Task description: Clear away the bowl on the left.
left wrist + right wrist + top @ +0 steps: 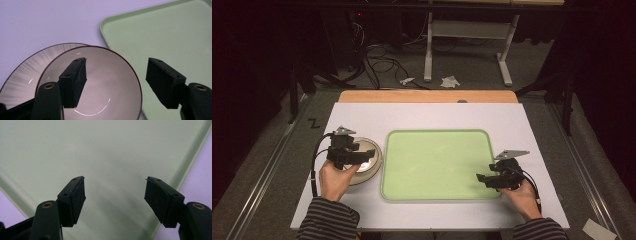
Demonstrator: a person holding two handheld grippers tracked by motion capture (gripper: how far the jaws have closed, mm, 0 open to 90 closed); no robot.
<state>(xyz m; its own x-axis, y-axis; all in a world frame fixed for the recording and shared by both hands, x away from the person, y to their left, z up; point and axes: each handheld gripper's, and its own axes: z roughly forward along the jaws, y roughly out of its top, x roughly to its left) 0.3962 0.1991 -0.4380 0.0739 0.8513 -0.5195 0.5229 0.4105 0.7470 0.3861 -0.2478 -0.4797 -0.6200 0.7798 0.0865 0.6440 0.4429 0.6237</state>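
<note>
High view is showing the left gripper (354,156) hovering spread over the bowl (371,165); the right gripper (486,179) is gaping over the tray (437,192).

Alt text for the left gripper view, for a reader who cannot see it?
The left gripper hangs with its jaws open above a beige bowl stacked on a plate. A light green tray lies beside them on the white table.

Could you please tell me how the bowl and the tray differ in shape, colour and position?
The bowl is round; the tray is rectangular. The bowl is beige with a dark rim, the tray pale green. The bowl sits left under the left gripper, the tray centrally. Both are empty.
</note>
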